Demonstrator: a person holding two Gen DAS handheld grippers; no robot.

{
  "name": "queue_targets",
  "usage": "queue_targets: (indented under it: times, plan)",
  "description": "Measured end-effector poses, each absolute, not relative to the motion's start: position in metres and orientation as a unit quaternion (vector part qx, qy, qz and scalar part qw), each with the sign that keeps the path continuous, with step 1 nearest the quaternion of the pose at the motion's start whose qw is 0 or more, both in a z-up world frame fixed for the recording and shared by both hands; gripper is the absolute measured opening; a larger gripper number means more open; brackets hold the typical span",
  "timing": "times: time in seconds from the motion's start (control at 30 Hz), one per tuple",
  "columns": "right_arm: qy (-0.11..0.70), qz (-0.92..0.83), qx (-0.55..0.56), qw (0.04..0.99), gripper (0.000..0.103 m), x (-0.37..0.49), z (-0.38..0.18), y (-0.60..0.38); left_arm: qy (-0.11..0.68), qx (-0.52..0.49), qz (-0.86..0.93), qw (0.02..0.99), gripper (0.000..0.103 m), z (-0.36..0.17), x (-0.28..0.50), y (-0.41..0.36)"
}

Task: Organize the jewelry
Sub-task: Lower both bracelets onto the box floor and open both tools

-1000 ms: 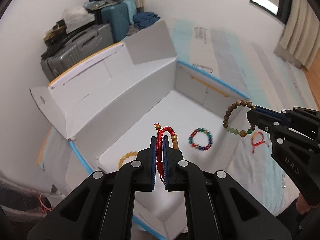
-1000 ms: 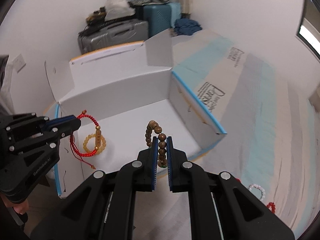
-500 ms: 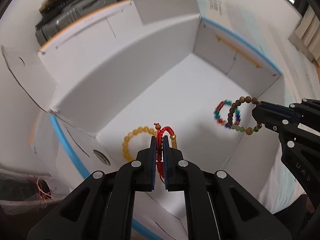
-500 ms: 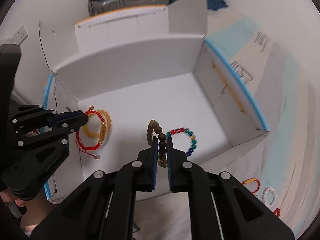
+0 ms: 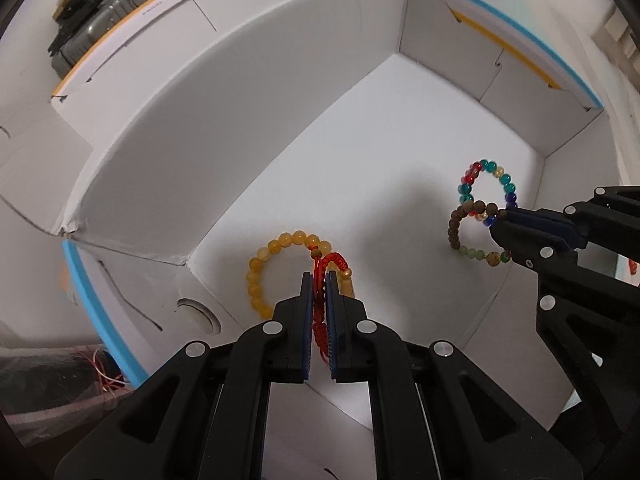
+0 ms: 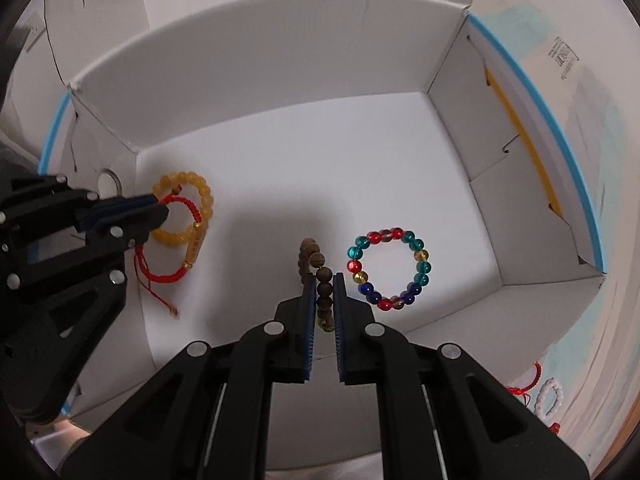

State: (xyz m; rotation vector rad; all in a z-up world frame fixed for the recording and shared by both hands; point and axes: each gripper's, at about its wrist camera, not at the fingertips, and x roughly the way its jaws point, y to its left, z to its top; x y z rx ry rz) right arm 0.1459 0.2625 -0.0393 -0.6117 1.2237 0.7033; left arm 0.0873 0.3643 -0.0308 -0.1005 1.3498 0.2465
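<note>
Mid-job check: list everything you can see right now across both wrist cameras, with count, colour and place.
Cardboard box: 1, white with blue edging, open, under both grippers.
Yellow bead bracelet: 1, amber, on box floor, left side.
Multicolour bead bracelet: 1, red, teal, blue, yellow, on box floor, right side.
Red cord bracelet: 1, red with gold tube bead, held over the yellow one.
Wooden bead bracelet: 1, brown with some green beads, held beside the multicolour one.
White bead bracelet: 1, outside the box, far right.
Red cord pieces: at least 1, outside the box, beside the white one.
Suitcase: 1 visible, grey, behind the box.
Left gripper: black, blue-padded fingers, shut on red cord bracelet.
Right gripper: black, blue-padded fingers, shut on wooden bead bracelet.
</note>
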Motion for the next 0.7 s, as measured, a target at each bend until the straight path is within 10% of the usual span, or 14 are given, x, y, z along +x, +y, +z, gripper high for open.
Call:
queue_targets:
  times: [0.47,0.57,0.7]
  plan:
    - [0.546,0.317,-0.297,0.716,0.015,0.145,-0.047,0.27,0.623,-0.038,0.122,0.772,0.01,-0.031,0.097,0.367]
    - [0.538,0.316,-0.297,0.723,0.043,0.143,-0.045,0.267,0.611,-0.037,0.127,0.78,0.025,-0.025,0.094,0.364]
    - [0.524,0.322,-0.29,0.733,0.052,0.14,-0.037,0.266,0.587,-0.04,0.133,0.797,0.052,-0.01,0.092,0.361]
